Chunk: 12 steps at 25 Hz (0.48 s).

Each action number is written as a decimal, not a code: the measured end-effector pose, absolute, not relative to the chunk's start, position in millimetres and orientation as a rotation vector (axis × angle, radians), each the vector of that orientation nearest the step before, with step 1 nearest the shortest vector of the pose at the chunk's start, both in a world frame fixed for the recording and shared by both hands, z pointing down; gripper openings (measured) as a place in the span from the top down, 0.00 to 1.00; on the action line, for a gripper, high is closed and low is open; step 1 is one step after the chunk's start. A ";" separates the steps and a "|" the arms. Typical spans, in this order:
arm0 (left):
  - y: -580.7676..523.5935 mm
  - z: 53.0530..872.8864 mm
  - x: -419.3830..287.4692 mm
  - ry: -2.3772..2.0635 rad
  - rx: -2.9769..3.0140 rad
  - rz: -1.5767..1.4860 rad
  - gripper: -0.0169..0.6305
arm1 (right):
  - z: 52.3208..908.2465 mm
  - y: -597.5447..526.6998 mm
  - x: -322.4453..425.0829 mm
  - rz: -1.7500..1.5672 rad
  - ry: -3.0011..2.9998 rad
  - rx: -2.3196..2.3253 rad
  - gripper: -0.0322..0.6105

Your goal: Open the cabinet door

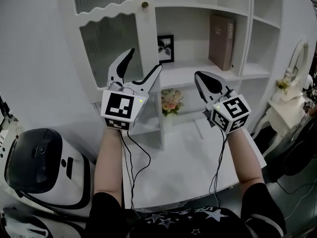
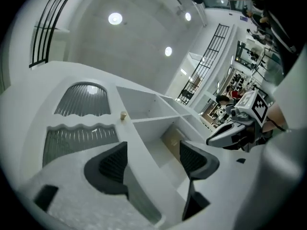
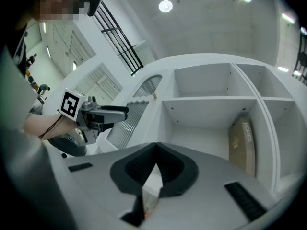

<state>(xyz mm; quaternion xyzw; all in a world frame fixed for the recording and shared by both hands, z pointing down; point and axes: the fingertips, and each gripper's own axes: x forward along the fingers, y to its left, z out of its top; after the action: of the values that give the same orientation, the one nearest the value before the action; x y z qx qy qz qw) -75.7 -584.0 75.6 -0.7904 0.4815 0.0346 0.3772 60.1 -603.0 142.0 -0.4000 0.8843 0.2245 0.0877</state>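
Cabinet door, ribbed glass with a small knob on its right edge, stands just above and beyond the fingertips of the left gripper, untouched; that gripper's 2 jaws gape wide, nothing held; right gripper hangs off to the right, jaws pinched together, empty; past its tips, on the open shelves, a brown book and a framed picture.

Left gripper, right gripper: white shells, black ribbed pads, black-and-white marker cubes, green light each. Thin black cables. Black short-sleeved top, pale star print.
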 end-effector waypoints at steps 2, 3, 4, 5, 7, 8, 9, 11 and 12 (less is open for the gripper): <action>-593.9 57.3 -73.1 1.258 -1.970 0.084 0.44 | 131.5 -613.2 59.6 0.683 2.631 -1.143 0.94; -598.7 48.0 -71.9 1.272 -1.953 0.095 0.46 | 126.0 -618.0 59.7 0.692 2.630 -1.122 0.94; -603.4 39.2 -70.4 1.286 -1.940 0.109 0.49 | 120.3 -622.4 60.1 0.701 2.629 -1.103 0.94; -608.3 30.8 -68.5 1.300 -1.927 0.120 0.49 | 114.3 -626.5 60.4 0.709 2.627 -1.083 0.94; -618.0 16.5 -65.1 1.327 -1.895 0.112 0.49 | 102.1 -633.1 59.9 0.725 2.621 -1.044 0.94; -622.8 10.8 -64.3 1.343 -1.877 0.098 0.49 | 96.3 -635.5 59.0 0.732 2.618 -1.025 0.94; -626.8 5.4 -64.4 1.357 -1.860 0.087 0.49 | 90.8 -637.1 57.7 0.738 2.614 -1.007 0.94; -630.8 -6.3 -67.7 1.372 -1.841 0.097 0.49 | 79.8 -637.5 53.9 0.756 2.605 -0.971 0.94; -630.8 -12.6 -71.1 1.378 -1.834 0.115 0.49 | 74.9 -637.0 51.7 0.766 2.600 -0.953 0.94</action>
<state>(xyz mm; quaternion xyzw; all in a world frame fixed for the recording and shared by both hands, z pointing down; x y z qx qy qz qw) -71.1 -630.8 -12.6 -0.7284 0.5472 0.0457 0.4098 51.7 -637.0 74.9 -0.3286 0.8968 0.2643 0.1339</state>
